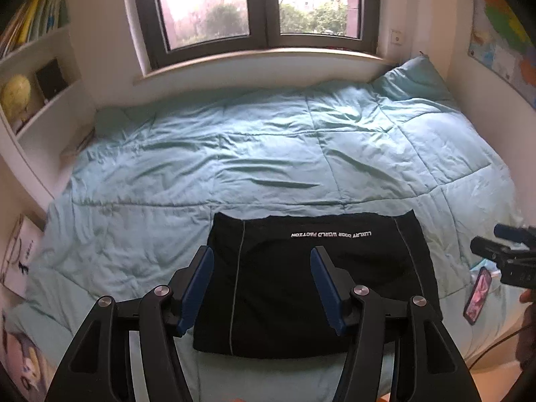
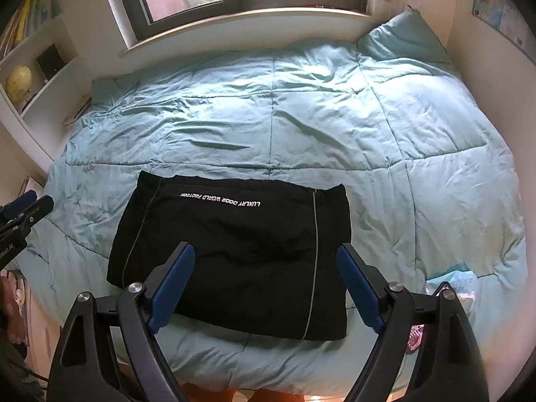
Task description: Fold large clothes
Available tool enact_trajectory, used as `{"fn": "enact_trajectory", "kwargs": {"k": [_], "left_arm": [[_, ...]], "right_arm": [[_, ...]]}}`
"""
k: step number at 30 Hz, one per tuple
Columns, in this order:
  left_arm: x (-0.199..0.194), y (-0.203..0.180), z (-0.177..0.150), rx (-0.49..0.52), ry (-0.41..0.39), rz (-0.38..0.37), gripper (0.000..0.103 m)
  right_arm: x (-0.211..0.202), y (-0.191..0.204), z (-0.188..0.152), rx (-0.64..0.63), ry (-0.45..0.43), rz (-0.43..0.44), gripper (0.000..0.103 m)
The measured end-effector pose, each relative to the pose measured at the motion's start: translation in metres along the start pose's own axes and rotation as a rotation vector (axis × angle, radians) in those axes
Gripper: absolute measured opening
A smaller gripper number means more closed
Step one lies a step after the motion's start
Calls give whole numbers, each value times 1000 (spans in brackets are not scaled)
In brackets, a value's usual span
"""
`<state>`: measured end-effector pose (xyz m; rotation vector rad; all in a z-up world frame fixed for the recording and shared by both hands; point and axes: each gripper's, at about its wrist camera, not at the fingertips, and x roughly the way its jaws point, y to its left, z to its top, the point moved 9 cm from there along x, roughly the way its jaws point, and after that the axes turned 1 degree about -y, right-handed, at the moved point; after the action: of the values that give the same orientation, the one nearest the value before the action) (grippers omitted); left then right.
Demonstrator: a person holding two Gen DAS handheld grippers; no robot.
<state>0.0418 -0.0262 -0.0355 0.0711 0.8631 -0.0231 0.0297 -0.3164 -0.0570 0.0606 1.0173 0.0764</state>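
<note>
Both our grippers are hovering open over a folded black garment on the bed.

Nearest us, our left gripper (image 1: 261, 254) is holding its blue-padded jaws spread wide with nothing between them, and our right gripper (image 2: 265, 251) is doing the same, its jaws parted and empty. Just beyond the fingertips, the black garment (image 2: 234, 254) is lying folded into a flat rectangle near the front edge of the light blue quilt (image 2: 335, 117), its white lettering running along the far edge and thin grey piping down each side. To the right of it a phone (image 1: 477, 294) is resting on the quilt. Farther off we are seeing a pillow (image 1: 412, 77) in the right corner, a globe (image 1: 15, 93) on the left shelves, and the window (image 1: 261, 3) behind the bed.
</note>
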Motion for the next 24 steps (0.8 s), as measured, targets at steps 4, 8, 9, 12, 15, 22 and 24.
{"fn": "enact_trajectory", "kwargs": {"k": [4, 8, 9, 12, 15, 22, 24], "left_arm": [[9, 7, -1, -21, 20, 23, 62], [14, 14, 3, -32, 18, 51, 62], [15, 15, 4, -30, 18, 64, 62], [18, 20, 6, -30, 26, 100, 62], [23, 21, 8, -28, 41, 124, 62], [33, 16, 15, -8, 53, 137, 62], [35, 14, 15, -5, 57, 137, 62]], "right_arm": [[8, -5, -2, 12, 17, 5, 88], [16, -9, -3, 28, 30, 9, 88], [18, -9, -4, 32, 34, 12, 88], [26, -9, -6, 38, 46, 27, 88], [35, -6, -10, 38, 64, 38, 88], [49, -5, -13, 48, 87, 46, 88], [52, -5, -14, 51, 97, 47, 88]]}}
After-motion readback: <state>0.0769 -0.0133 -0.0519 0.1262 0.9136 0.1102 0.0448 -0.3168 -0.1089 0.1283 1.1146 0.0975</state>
